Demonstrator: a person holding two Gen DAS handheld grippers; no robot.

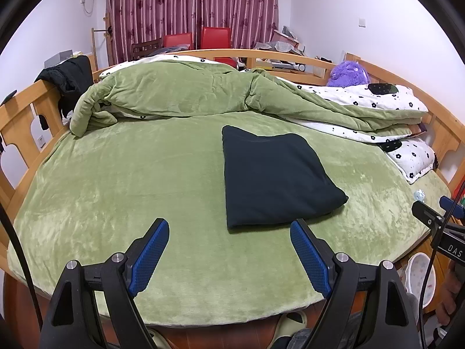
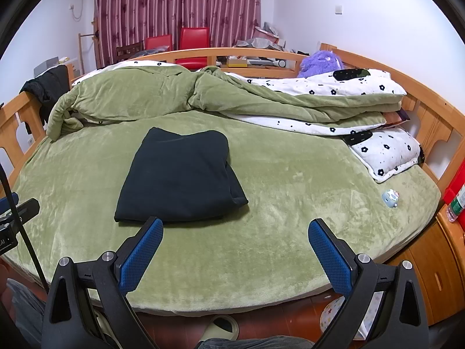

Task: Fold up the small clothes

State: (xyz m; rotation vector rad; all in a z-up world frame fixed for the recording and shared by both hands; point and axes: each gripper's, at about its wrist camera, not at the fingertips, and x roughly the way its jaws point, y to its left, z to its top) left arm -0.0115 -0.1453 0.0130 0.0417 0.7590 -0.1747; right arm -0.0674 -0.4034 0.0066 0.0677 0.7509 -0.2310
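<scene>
From where I sit, the far left of the room shows a dark jacket [image 1: 68,78] slung over the wooden bed rail [image 1: 26,107], and next to it a rumpled green quilt [image 1: 174,93] heaped along the back of the bed. My left gripper [image 1: 229,232] hangs above the near edge of the green bed sheet [image 1: 116,180], its blue fingers [image 1: 149,257] spread wide with nothing between them. Just beyond its right finger lies the folded dark garment [image 1: 276,177], a neat flat rectangle resting on the sheet, apart from both tools. In the right wrist view the same garment [image 2: 180,177] sits ahead and to the left, its near edge just beyond the left finger of my right gripper [image 2: 235,231], which is likewise released and empty over the sheet. Further right, a small pale blue toy [image 2: 390,197] rests alone on the sheet, near a white flower-print pillow [image 2: 389,152]. Behind that, a purple plush toy [image 2: 319,64] leans at the headboard corner, and a wooden bedside cabinet [image 2: 433,264] stands at the far right edge.
</scene>
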